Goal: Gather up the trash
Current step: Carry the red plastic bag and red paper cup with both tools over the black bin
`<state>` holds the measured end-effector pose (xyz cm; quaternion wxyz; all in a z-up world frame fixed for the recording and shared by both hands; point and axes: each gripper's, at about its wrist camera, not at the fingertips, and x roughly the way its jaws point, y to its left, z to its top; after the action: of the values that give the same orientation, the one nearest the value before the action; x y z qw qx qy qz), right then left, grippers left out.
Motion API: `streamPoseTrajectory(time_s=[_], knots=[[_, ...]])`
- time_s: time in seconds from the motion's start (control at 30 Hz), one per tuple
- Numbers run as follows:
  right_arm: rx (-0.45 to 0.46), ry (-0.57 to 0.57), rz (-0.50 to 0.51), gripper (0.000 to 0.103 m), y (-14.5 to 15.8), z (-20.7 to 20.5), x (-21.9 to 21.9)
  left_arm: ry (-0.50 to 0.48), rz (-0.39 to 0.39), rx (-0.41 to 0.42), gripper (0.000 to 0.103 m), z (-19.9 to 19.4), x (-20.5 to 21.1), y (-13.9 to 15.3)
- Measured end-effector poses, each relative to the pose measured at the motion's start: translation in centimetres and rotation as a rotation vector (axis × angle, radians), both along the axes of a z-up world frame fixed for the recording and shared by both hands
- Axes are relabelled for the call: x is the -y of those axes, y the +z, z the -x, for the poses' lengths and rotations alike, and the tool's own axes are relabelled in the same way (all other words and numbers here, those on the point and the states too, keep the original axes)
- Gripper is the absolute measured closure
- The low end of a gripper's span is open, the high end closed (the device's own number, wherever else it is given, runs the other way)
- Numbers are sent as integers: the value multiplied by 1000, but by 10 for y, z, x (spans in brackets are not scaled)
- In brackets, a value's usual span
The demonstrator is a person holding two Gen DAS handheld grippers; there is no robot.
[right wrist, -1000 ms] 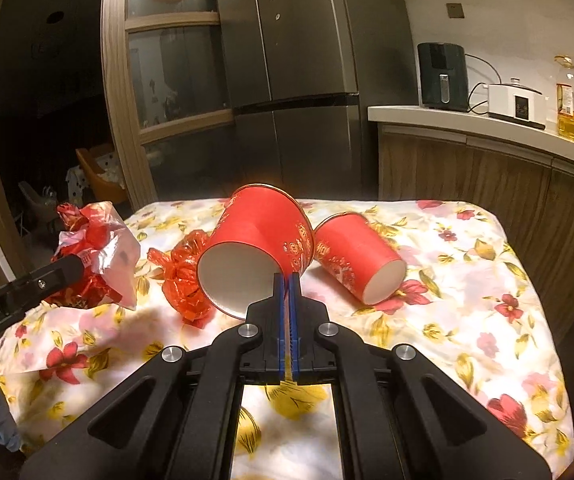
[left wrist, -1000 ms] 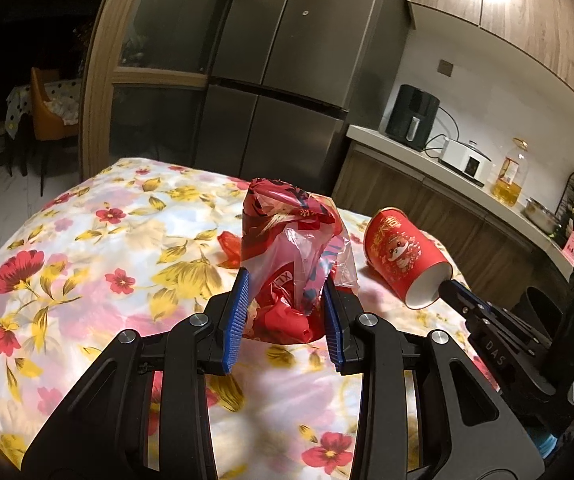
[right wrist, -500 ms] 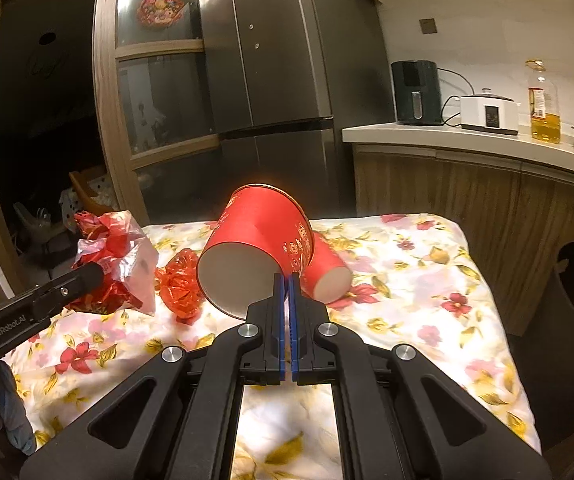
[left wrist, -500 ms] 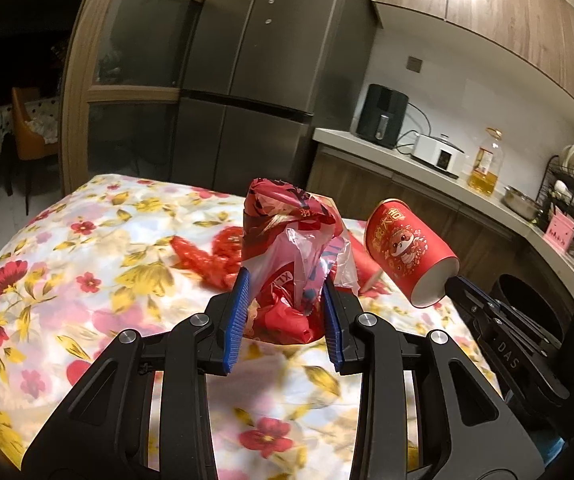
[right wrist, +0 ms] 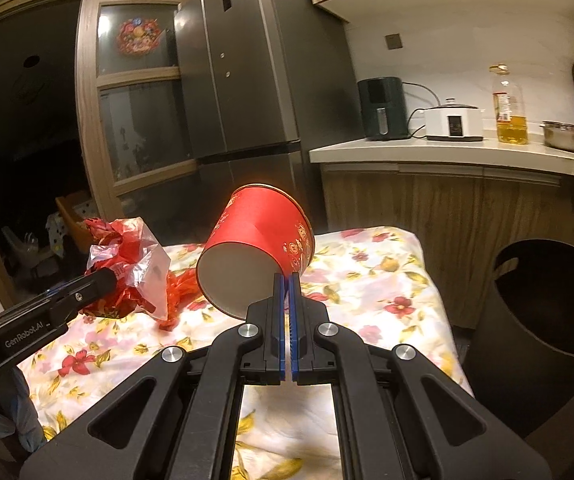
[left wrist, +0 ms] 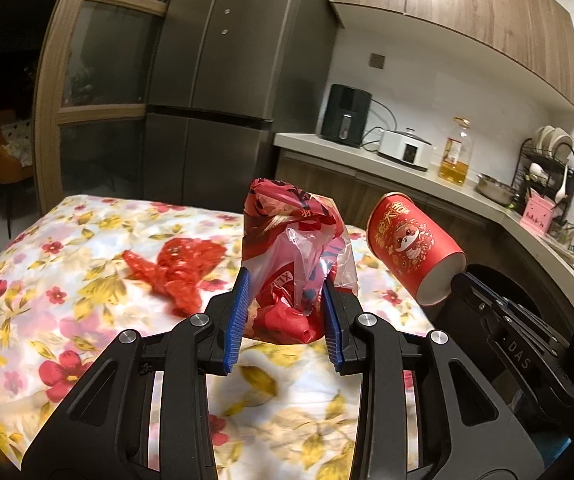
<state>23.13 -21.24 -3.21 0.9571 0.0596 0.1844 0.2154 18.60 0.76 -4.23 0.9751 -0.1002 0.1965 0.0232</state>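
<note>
Above the floral table, two hand-held grippers: left clamped on one wrapper bundle, right on one red cup.

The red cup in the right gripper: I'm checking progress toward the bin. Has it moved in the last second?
Yes. The red cup, pinched by the right gripper, has swung right: the black bin now shows beside the table.

red cup lifted, probably toward bin

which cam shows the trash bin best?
Right wrist: the dark bin sits beside the table at right with its open mouth in full view. Left wrist shows only a dim slice of its rim, blocked by the right tongs and paper cup.
</note>
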Motion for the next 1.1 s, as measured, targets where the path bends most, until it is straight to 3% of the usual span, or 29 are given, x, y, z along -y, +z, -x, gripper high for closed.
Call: streamPoseTrajectory(time_s=[0.67, 1.1], knots=[[2, -152, -77, 100, 2, -11, 71, -158, -45, 17, 70, -53, 83, 12], [21, -395, -132, 100, 6, -12, 163, -366, -32, 73, 70, -94, 182, 24]])
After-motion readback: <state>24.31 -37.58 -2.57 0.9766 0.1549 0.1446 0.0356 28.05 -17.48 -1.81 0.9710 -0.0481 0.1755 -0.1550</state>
